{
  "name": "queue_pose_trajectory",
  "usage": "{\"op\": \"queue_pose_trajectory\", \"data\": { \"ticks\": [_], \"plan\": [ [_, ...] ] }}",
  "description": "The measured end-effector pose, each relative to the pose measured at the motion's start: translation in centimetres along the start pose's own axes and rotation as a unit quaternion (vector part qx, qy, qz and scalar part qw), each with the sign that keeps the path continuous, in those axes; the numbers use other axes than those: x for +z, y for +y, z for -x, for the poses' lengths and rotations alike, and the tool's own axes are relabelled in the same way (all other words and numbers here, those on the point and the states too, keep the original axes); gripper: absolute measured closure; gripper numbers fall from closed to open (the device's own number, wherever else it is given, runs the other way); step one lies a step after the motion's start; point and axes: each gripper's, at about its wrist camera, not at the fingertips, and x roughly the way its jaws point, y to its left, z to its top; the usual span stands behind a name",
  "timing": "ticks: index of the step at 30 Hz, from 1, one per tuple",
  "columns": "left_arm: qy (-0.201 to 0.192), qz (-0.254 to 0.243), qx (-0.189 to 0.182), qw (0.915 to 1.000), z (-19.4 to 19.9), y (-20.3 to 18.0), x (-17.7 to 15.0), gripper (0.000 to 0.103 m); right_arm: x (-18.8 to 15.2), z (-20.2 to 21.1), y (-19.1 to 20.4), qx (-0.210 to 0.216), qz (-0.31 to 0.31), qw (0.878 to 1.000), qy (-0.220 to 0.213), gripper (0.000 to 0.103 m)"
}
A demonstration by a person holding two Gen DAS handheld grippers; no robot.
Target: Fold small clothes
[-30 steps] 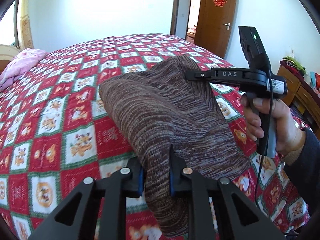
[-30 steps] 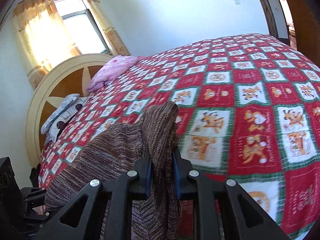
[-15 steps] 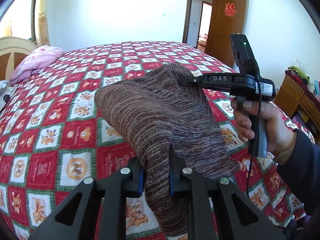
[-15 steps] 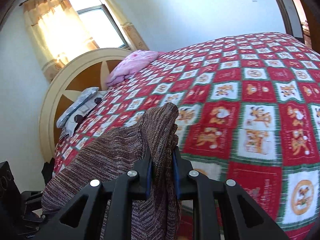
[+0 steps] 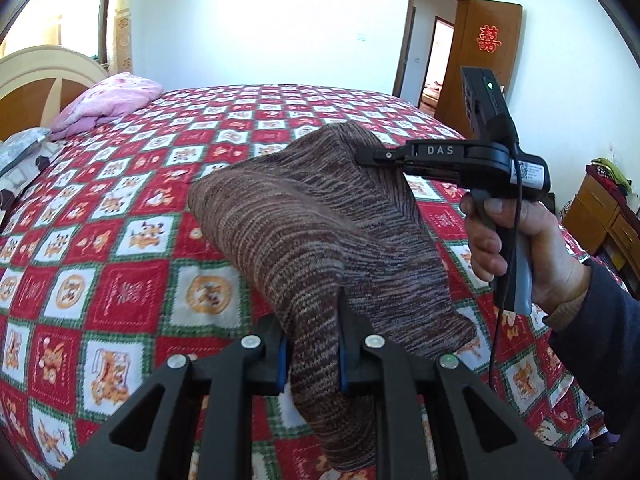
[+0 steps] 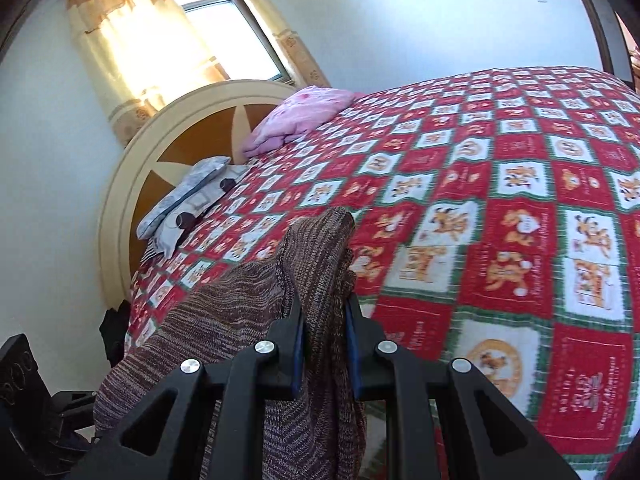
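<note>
- Over the last second both views had swung toward the headboard, the brown-and-grey marled knit garment (image 5: 320, 232) unchanged between them.
- The left gripper (image 5: 311, 354) and right gripper (image 6: 323, 340) were each clamped on an edge, holding it above the red patchwork-print bed (image 5: 120, 280).
- It looked ready for laying flat.

The knit garment (image 5: 320, 232) was brown-and-grey marled; the quilt (image 5: 120, 280) checked red, white, green, with seemingly orange cartoon figures.

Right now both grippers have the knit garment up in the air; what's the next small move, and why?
Probably lower both together: the left gripper and right gripper each pinch the brown knit garment, which hangs above the bedspread, so no fold can form yet.
</note>
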Motion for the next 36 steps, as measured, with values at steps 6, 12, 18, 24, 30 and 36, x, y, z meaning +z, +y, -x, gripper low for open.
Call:
{"op": "queue_pose_trajectory", "data": {
  "ticks": [6,12,18,24,30,36],
  "plan": [
    [-0.001,0.006,0.013,0.9999,1.1,1.4,-1.0,0.084,-0.2,-1.7,2.2,0.016,0.009,1.000,0.011,0.085],
    [-0.002,0.013,0.023,0.9996,2.1,2.9,-2.1,0.084,-0.3,-3.4,4.5,0.032,0.020,0.999,0.022,0.085],
    [-0.001,0.023,0.030,0.9993,3.0,4.5,-2.9,0.084,-0.4,-5.5,6.6,0.047,0.029,0.998,0.039,0.085],
    [0.000,0.033,0.040,0.9986,3.2,5.8,-3.6,0.084,-0.7,-7.6,8.5,0.058,0.035,0.996,0.052,0.085],
    [0.009,0.048,0.046,0.9977,2.7,7.2,-4.7,0.084,-1.0,-10.0,9.5,0.060,0.037,0.995,0.071,0.085],
    [0.018,0.058,0.048,0.9970,2.5,8.2,-5.8,0.084,-1.5,-12.1,10.6,0.058,0.040,0.993,0.091,0.085]
  ]
}}
